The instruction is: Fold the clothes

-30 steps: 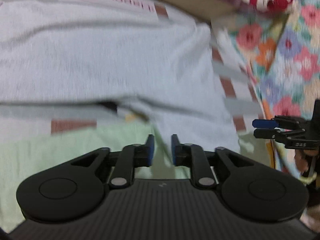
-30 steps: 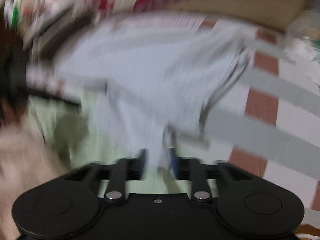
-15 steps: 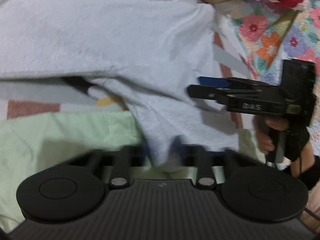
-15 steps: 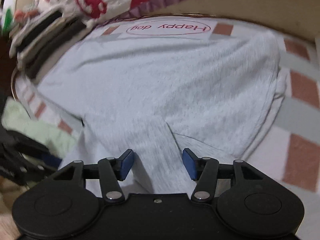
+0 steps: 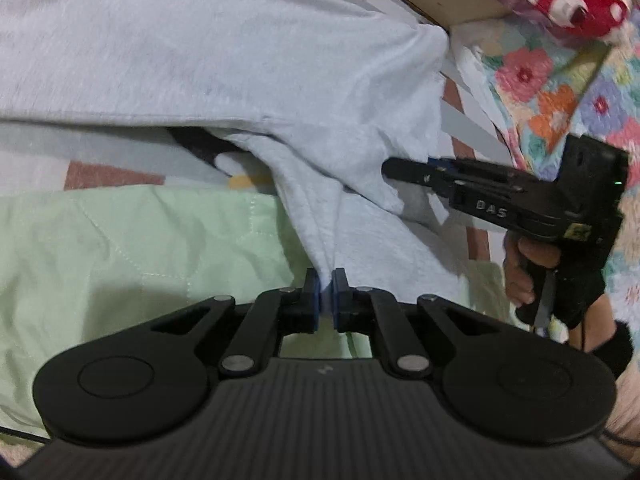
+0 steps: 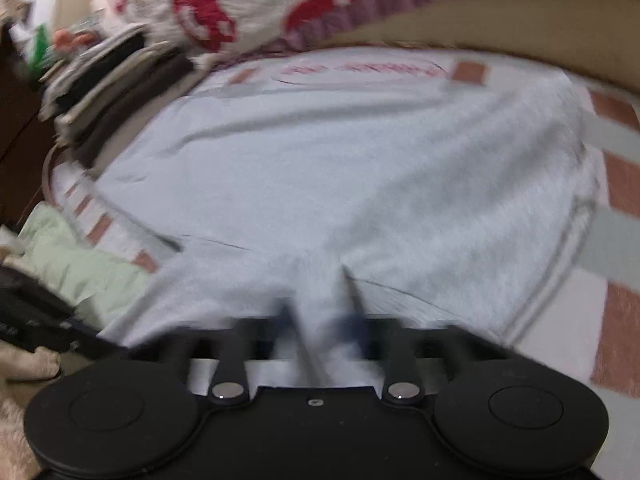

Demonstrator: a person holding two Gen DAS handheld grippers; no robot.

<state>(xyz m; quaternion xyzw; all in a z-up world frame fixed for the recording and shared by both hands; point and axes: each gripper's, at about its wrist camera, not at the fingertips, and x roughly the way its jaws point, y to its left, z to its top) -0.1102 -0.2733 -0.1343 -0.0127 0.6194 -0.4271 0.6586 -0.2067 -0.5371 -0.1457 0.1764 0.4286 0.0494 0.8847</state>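
Where it lies: though spread mostly flat, the pale grey garment (image 5: pixel 208 44) rests on a checked sheet (image 5: pixel 100 168) with rust and grey blocks, its near edge drawn up toward both cameras.
Garment look: light heathered grey knit, soft and slightly fuzzy; broad and smooth across the far part, with shallow creases running to the near corners.
Garment near edge: in the left wrist view a corner narrows into a taut, pleated strip; beside it a second flap folds over with a ragged-looking hem.
Left gripper (image 5: pixel 327 294): its blue pads are pressed together on that pleated strip, cloth showing between them.
Right gripper (image 6: pixel 320 328): its own view is motion-blurred; a ridge of the grey cloth runs between the fingers, yet whether they are clamped on it cannot be told. In the left wrist view it reaches in from the right, fingertips at the folded flap, held by a hand (image 5: pixel 532 276) in a black fingerless glove.
Green quilt (image 5: pixel 132 248): pale, stitched, lying under the left gripper and just beside the garment's near edge.
Floral quilt (image 5: pixel 560 92): at the right, past the sheet.
Stacked clothes (image 6: pixel 116 80): folded dark and light pieces at the far left of the right wrist view.
Red-and-white blanket (image 6: pixel 248 4): along the far side.
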